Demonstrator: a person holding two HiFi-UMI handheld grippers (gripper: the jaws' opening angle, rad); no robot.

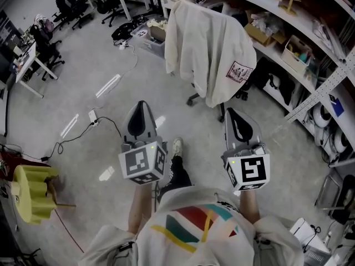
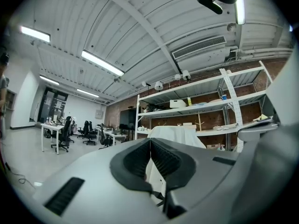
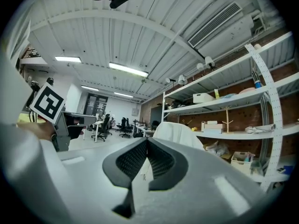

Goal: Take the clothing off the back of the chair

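A cream-white garment (image 1: 208, 49) with a square patch hangs over the back of an office chair (image 1: 236, 96) ahead of me, in front of the shelving. In the left gripper view the garment (image 2: 175, 134) shows just beyond the jaw tips; in the right gripper view the garment (image 3: 180, 133) shows the same way. My left gripper (image 1: 142, 105) is shut and empty, a step short of the chair and to its left. My right gripper (image 1: 229, 112) is shut and empty too, close below the garment's lower hem. Both point level toward the chair.
Metal shelving (image 1: 288, 32) with boxes runs along the right behind the chair. A power strip and cable (image 1: 93, 118) lie on the floor at left. Desks and black office chairs (image 1: 72, 7) stand at the far left. A yellow object (image 1: 30, 193) sits at my near left.
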